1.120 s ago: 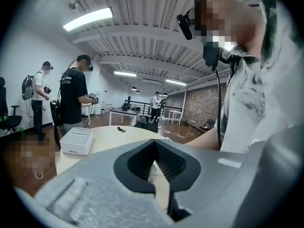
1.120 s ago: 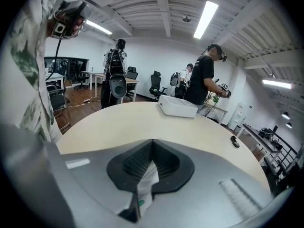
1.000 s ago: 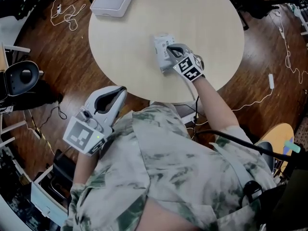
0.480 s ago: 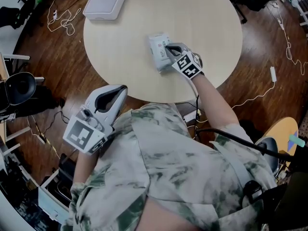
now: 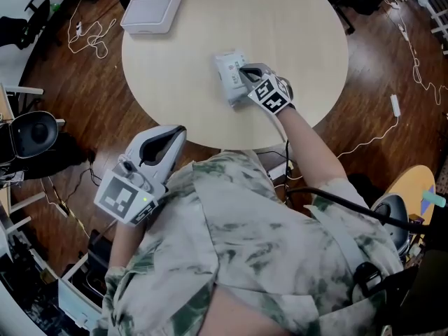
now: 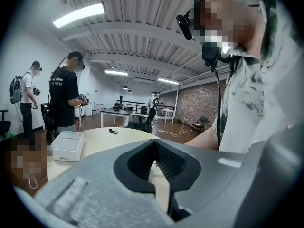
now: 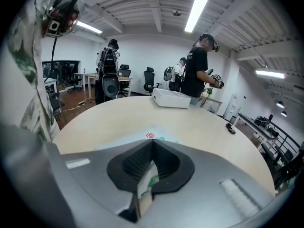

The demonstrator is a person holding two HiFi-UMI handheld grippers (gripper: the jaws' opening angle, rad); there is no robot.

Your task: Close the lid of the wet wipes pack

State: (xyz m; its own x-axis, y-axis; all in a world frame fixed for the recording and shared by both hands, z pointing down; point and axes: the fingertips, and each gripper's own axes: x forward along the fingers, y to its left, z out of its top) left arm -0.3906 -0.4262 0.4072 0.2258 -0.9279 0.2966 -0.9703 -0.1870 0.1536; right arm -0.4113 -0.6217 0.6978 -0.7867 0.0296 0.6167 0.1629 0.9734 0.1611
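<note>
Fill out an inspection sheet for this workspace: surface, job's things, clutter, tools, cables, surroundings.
Surface: round pale table.
Job's things: wet wipes pack lying flat near the table's middle; its lid flap sits between the right tool's jaws.
Clutter: white box at the far edge; small dark item.
Tools: right tool shut on the lid flap; left tool shut, empty, held off the table.
Cables: white cables on the floor.
Surroundings: wooden floor, black chair, people standing.

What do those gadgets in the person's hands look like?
The left tool and right tool are light grey plastic, with a black ribbed lining inside the jaws and a cube of black-and-white square markers. The shirt is pale, green-mottled, short-sleeved.
</note>
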